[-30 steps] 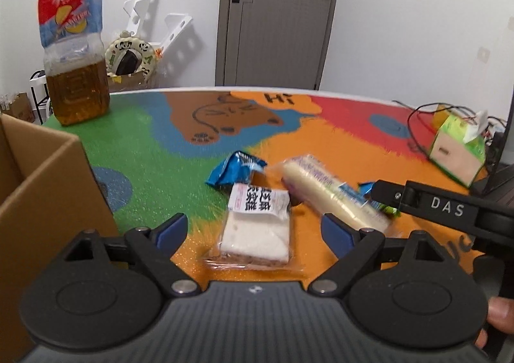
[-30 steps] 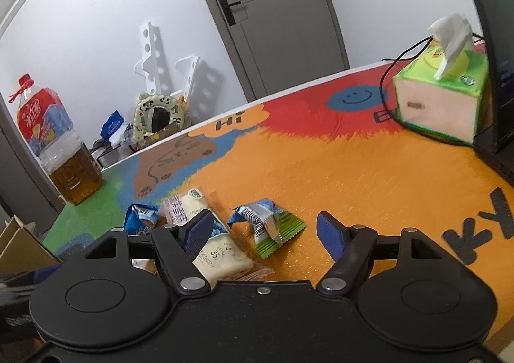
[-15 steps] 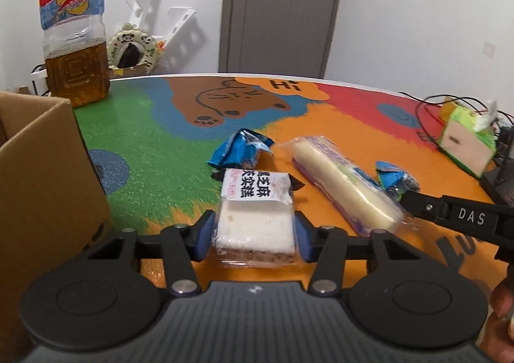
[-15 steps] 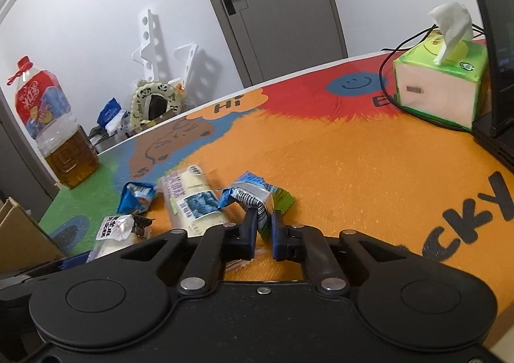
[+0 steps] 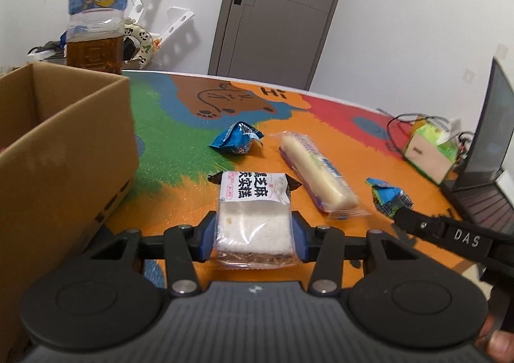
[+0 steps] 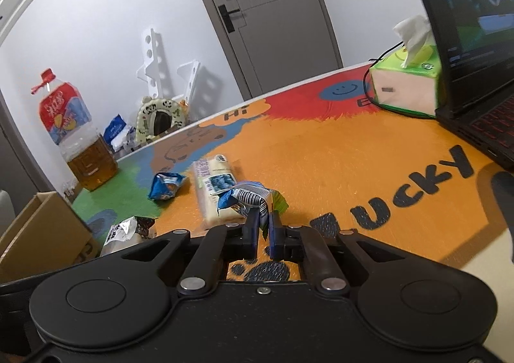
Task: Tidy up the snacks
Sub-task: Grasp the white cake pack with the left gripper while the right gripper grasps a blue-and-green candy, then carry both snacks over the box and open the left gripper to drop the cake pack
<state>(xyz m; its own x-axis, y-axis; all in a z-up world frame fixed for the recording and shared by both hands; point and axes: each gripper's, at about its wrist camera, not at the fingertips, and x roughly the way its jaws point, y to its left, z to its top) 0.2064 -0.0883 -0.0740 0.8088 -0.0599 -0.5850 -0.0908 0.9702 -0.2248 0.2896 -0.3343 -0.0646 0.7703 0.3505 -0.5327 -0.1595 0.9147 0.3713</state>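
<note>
My left gripper (image 5: 253,234) has both blue pads against the sides of a white cake packet (image 5: 253,202) with a printed label, and its jaws are closing a little further. The open cardboard box (image 5: 64,144) stands close on its left. My right gripper (image 6: 264,221) is shut on a crumpled green and blue snack packet (image 6: 249,197), pinched at its edge above the mat. A long cream roll in clear wrap (image 5: 316,176) and a small blue packet (image 5: 236,139) lie on the colourful mat between the two grippers.
A large tea bottle (image 5: 94,25) stands at the table's far left behind the box. A green tissue box (image 6: 404,86) with a black cable and an open laptop (image 6: 475,41) occupy the right side. A hand shows at the lower right edge.
Both grippers went from open to shut: the left onto the cake packet, the right onto the green and blue packet. Both have since drawn back, and the box now looms nearer on the left.
</note>
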